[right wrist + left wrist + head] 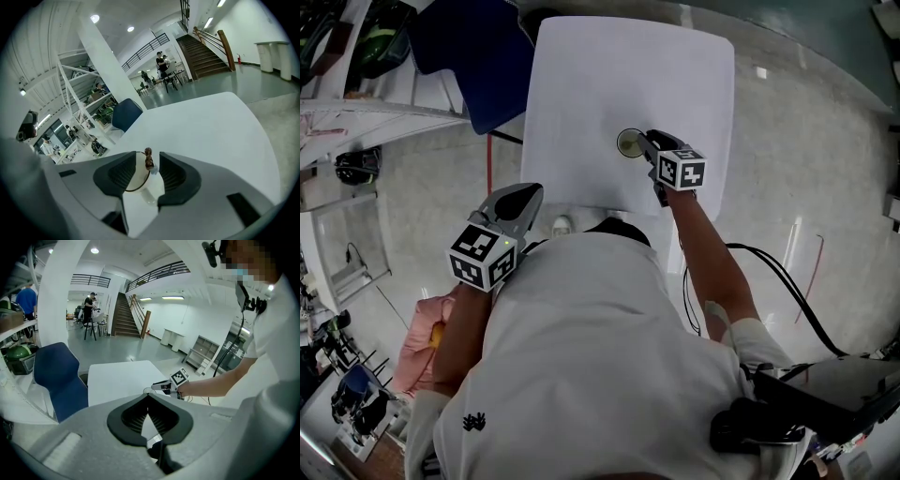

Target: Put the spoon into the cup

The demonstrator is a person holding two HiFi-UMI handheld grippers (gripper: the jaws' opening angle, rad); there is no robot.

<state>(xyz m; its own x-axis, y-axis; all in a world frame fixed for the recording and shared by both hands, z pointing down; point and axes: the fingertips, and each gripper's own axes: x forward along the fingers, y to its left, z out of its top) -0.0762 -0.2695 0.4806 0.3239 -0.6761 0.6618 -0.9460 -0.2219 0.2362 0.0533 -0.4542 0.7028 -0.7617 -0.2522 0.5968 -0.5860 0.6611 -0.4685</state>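
Note:
A white cup [628,142] with a dark rim stands on the white table [609,66], right of the middle. My right gripper [643,141] reaches it from the near right. In the right gripper view the cup [137,177] sits between the open jaws of that gripper [147,153]. The spoon's brown handle [149,159] stands up out of the cup, close to the right jaw with a gap on both sides. My left gripper [530,192] hangs off the table's near edge by my body, its tips [148,398] meeting with nothing between them.
A blue chair [483,66] stands at the table's far left corner. White shelving [356,103] with gear runs along the left. Black cables [787,281] lie on the floor to the right. A pink cloth [417,337] is low at the left.

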